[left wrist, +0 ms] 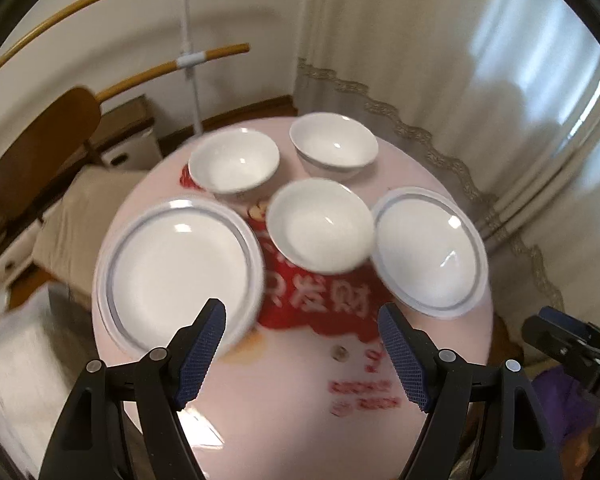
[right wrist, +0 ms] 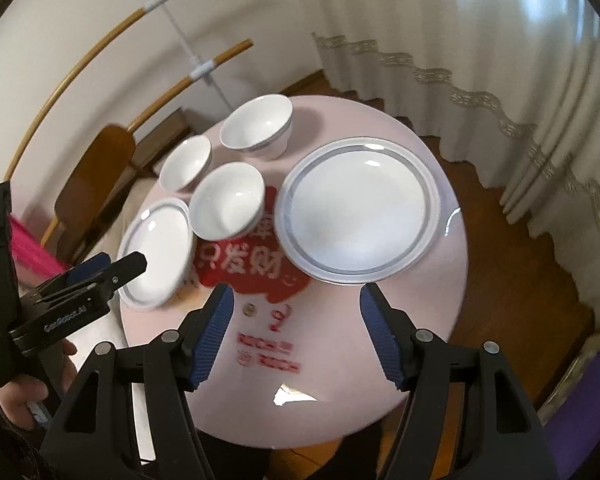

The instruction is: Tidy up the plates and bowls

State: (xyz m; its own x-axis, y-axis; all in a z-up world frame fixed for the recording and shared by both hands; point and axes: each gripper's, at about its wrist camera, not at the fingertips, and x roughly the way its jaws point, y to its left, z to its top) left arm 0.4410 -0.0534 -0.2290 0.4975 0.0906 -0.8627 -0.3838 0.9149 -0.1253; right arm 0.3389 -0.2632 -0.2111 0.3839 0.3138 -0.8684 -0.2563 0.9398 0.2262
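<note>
A round pink table holds two white plates with grey rims and three white bowls. In the left wrist view a plate lies at the left, a plate at the right, a bowl between them, and two bowls behind. My left gripper is open and empty above the table's near edge. In the right wrist view the right plate is closest, the left plate beyond. My right gripper is open and empty. The left gripper's body shows at the left.
A red print with lettering covers the table's middle. A wooden chair and a bed stand to the left. A lace-edged curtain hangs behind and to the right. A white pole with curved wooden rods stands at the back.
</note>
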